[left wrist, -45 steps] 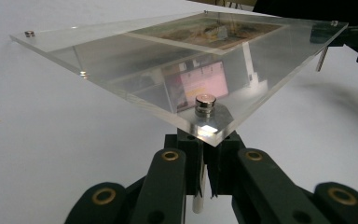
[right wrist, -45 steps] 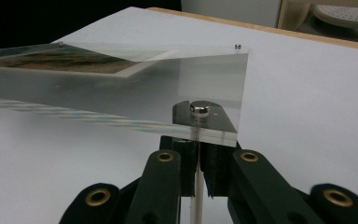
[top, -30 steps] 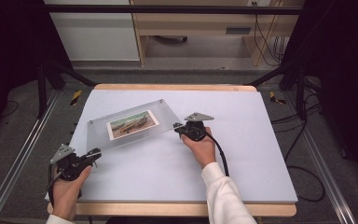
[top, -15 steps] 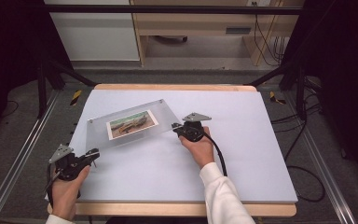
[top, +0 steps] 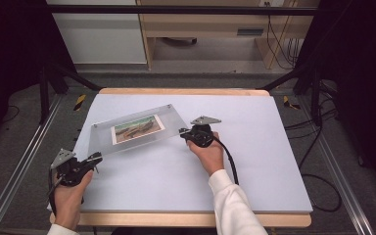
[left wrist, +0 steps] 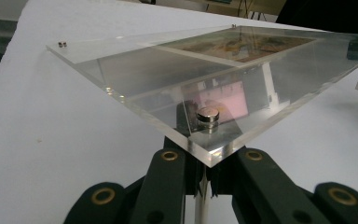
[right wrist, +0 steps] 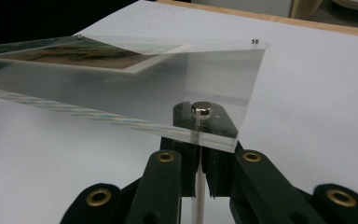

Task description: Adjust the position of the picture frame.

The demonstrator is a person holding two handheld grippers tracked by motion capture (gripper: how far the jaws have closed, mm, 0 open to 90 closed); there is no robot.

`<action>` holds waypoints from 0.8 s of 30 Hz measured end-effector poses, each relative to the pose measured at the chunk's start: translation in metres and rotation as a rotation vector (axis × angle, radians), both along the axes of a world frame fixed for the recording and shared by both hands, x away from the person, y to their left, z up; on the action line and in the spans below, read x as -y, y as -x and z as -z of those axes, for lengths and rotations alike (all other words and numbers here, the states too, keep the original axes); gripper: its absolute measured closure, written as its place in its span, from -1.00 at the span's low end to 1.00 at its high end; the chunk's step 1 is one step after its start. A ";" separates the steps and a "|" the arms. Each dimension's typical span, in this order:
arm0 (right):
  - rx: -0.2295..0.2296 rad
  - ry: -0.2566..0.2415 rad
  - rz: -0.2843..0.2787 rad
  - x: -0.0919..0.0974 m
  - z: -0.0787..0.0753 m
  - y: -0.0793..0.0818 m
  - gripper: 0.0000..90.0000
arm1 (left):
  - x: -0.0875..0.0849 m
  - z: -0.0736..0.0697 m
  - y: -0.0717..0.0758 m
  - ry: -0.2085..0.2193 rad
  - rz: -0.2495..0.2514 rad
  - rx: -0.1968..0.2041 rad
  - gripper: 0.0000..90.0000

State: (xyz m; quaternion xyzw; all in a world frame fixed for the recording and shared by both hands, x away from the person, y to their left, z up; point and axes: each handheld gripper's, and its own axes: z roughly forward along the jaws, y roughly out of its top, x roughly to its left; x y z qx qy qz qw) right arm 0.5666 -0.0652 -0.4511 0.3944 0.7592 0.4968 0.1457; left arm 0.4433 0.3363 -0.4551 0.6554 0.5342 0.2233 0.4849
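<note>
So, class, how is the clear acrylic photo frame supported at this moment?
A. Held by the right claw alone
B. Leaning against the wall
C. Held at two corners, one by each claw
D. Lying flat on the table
C: the left claw and right claw each clamp a corner of the acrylic photo frame, which hangs above the table.

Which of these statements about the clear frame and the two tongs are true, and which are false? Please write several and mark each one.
1. The clear acrylic picture frame is lifted off the white table. True.
2. The left tongs hang open, away from the frame. False: they are shut on its near corner.
3. The right tongs grip a corner of the frame. True.
4. The frame holds no picture. False: a landscape print sits inside it.
5. Small round metal studs sit at the frame's corners. True.
</note>
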 end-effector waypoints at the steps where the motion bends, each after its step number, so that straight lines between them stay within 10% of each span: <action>1: 0.002 -0.002 0.000 0.000 0.000 0.000 0.88 | 0.000 0.000 0.000 0.000 -0.001 0.002 0.86; 24: 0.053 -0.048 0.028 0.032 -0.038 0.040 0.88 | 0.022 -0.038 0.012 0.009 0.064 0.088 0.84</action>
